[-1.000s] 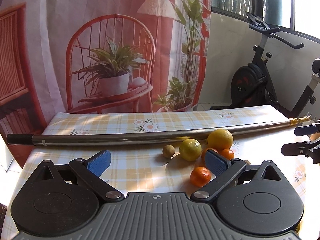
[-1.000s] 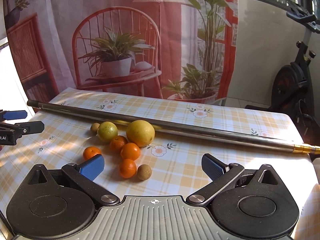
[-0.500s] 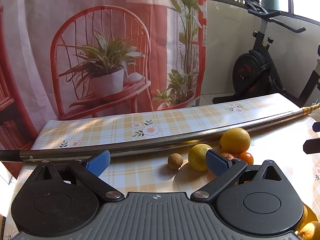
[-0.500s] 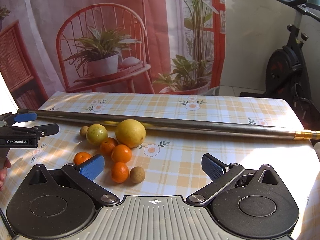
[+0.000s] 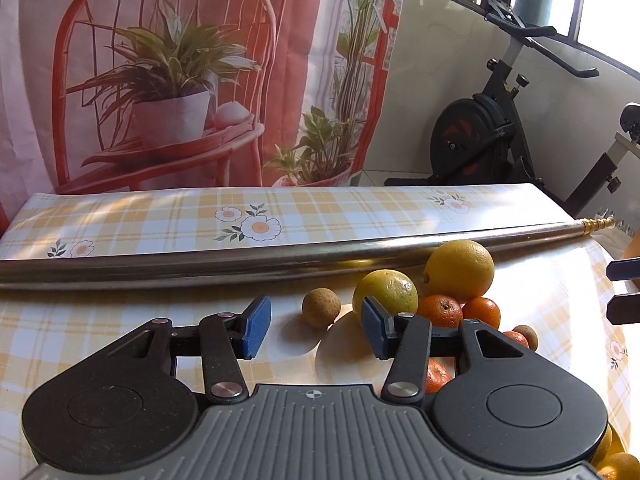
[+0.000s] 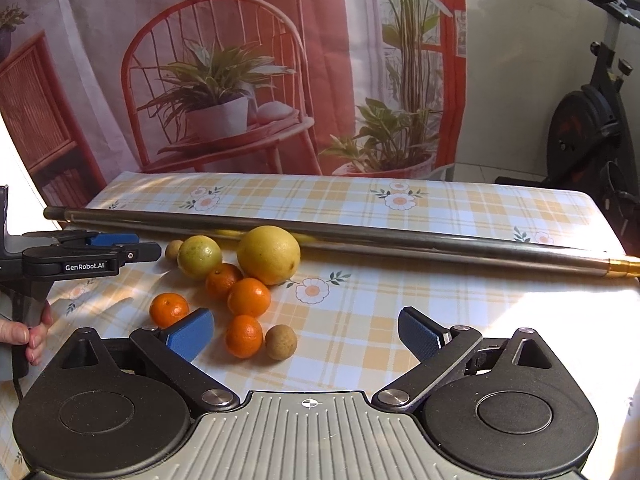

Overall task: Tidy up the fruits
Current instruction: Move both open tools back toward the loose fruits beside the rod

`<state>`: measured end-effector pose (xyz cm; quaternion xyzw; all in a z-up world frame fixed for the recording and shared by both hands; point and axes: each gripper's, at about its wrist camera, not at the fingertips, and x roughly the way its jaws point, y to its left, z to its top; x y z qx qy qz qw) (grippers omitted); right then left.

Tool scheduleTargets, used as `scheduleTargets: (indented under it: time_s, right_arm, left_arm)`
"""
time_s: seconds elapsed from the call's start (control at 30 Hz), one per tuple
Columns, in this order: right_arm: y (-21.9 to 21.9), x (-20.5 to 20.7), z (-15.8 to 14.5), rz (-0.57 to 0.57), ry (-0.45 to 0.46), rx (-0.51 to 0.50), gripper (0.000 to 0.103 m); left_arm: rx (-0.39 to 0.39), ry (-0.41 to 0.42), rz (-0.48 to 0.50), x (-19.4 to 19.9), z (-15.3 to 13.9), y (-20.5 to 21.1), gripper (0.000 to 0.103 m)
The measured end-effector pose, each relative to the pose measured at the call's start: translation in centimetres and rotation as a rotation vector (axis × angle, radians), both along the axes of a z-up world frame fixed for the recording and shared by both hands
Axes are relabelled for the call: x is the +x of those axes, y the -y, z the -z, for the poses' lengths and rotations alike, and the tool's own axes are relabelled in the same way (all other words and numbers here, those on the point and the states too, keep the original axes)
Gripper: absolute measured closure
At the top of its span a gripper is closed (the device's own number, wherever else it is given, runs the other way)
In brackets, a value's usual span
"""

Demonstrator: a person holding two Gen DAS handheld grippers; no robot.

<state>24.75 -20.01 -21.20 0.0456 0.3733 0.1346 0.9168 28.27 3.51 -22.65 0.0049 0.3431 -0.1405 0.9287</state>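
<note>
left hand-held gripper (image 5: 315, 327) narrowed since earlier, empty | nearer longan (image 5: 321, 307) | right hand-held gripper (image 6: 307, 332) wide, empty

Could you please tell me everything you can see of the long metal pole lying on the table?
The metal pole is a long, thin, shiny silver-grey tube lying flat across the checked tablecloth, behind the fruit. One end carries a brass-coloured threaded tip; the other looks dark. The big yellow fruit sits against its near side, perhaps touching. Neither gripper holds it.
</note>
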Motion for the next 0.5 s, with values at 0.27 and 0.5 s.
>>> scheduleTargets:
  time_s: [0.27, 0.5]
  right_arm:
    - [0.1, -0.1, 0.5, 0.02, 0.003, -0.017, 0.02]
    - [0.5, -0.1, 0.7, 0.023, 0.001, -0.009, 0.021]
  left_arm:
    - [0.046, 0.026, 0.018, 0.9, 0.7, 1.2, 0.062]
    - [0.012, -0.003, -0.001, 1.8, 1.3, 0.9, 0.067]
